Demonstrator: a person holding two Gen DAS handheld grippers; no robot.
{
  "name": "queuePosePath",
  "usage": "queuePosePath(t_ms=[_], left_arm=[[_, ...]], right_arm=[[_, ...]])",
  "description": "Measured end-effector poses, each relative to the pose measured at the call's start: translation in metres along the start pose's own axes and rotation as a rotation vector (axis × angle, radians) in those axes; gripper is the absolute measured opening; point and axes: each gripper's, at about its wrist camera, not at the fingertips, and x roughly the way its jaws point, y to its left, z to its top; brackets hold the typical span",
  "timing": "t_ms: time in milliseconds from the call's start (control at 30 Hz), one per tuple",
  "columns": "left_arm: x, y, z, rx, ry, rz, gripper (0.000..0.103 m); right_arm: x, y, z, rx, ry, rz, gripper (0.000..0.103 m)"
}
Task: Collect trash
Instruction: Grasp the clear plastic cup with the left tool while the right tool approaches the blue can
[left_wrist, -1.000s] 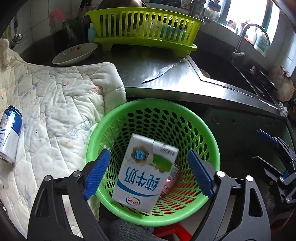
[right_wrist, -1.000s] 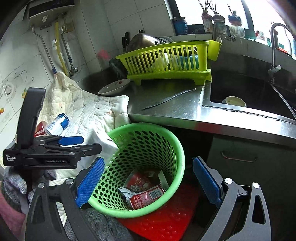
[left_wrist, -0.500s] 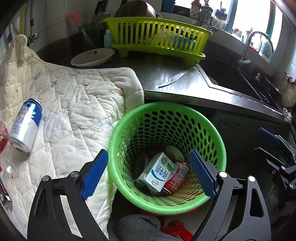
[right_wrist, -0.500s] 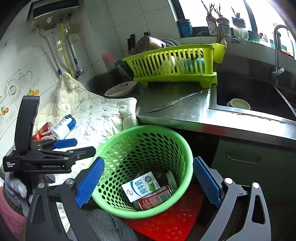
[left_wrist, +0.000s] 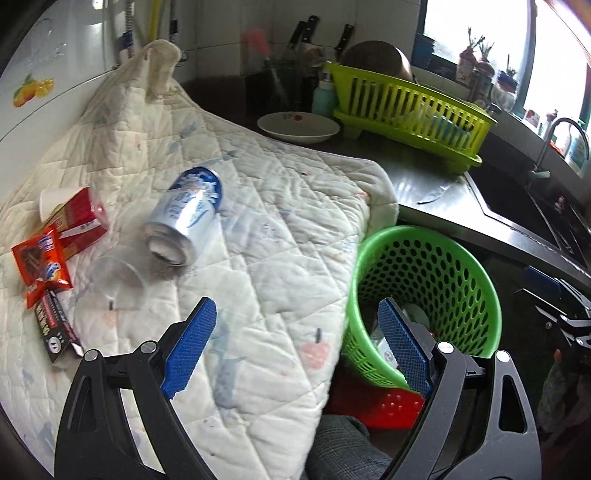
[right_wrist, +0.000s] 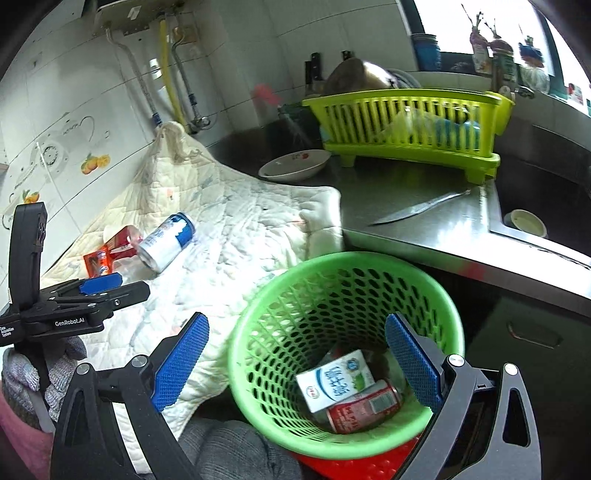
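A green perforated basket (right_wrist: 343, 280) (left_wrist: 436, 266) stands on a red mat below the counter edge. Inside it lie a white milk carton (right_wrist: 336, 378) and a red can (right_wrist: 364, 406). On the white quilted cloth (left_wrist: 258, 221) lie a blue-and-white can (left_wrist: 184, 218) (right_wrist: 164, 240) on its side, a clear plastic cup (left_wrist: 118, 275), a red box (left_wrist: 79, 218) and a red snack wrapper (left_wrist: 40, 258). My left gripper (left_wrist: 295, 350) is open and empty over the cloth's edge. My right gripper (right_wrist: 295, 365) is open and empty above the basket's near rim.
A yellow-green dish rack (right_wrist: 406, 125), a white bowl (right_wrist: 293, 164) and a knife (right_wrist: 417, 210) sit on the steel counter. The sink (right_wrist: 535, 206) is at the right. A dark flat packet (left_wrist: 53, 325) lies near the cloth's left edge. A trouser leg (right_wrist: 229, 450) shows below.
The milk carton dropped from my left gripper into the basket. The left gripper then swung left, away from the basket and over the cloth toward the blue-and-white can. The right gripper shifted slightly.
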Motion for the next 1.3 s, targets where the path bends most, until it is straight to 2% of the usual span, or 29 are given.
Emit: queuePosePath(t_ms=[200,367,500,567,967,1100,1167,1300], left_arm=[[-0.009,0.055,-0.001,-0.090,-0.035,0.115,0.088],[0.005,0.097,-0.002,-0.136,-0.023,0.195,0.088],[0.020,0.122,0.001,-0.186,-0.009,0.176,0.089],[0.028,0.129,0.002,-0.192,-0.005,0.190,0.092],[0.068,0.146,0.015,-0.172,0.039,0.213,0.091],[0.073,0.149,0.014,-0.171,0.044,0.202,0.077],[0.074,0.152,0.012,-0.180,0.044,0.186,0.065],[0.070,0.155,0.008,-0.190,0.023,0.176,0.062]], right_arm=[[0.025,0.038,0.016,-0.053,0.033,0.065,0.093],[0.039,0.062,0.025,-0.086,0.043,0.093,0.093],[0.047,0.073,0.029,-0.101,0.053,0.110,0.093],[0.051,0.077,0.029,-0.108,0.062,0.114,0.093],[0.080,0.095,0.038,-0.141,0.104,0.129,0.093],[0.089,0.103,0.044,-0.146,0.118,0.138,0.093],[0.094,0.107,0.047,-0.144,0.126,0.149,0.093],[0.106,0.118,0.056,-0.143,0.144,0.167,0.093]])
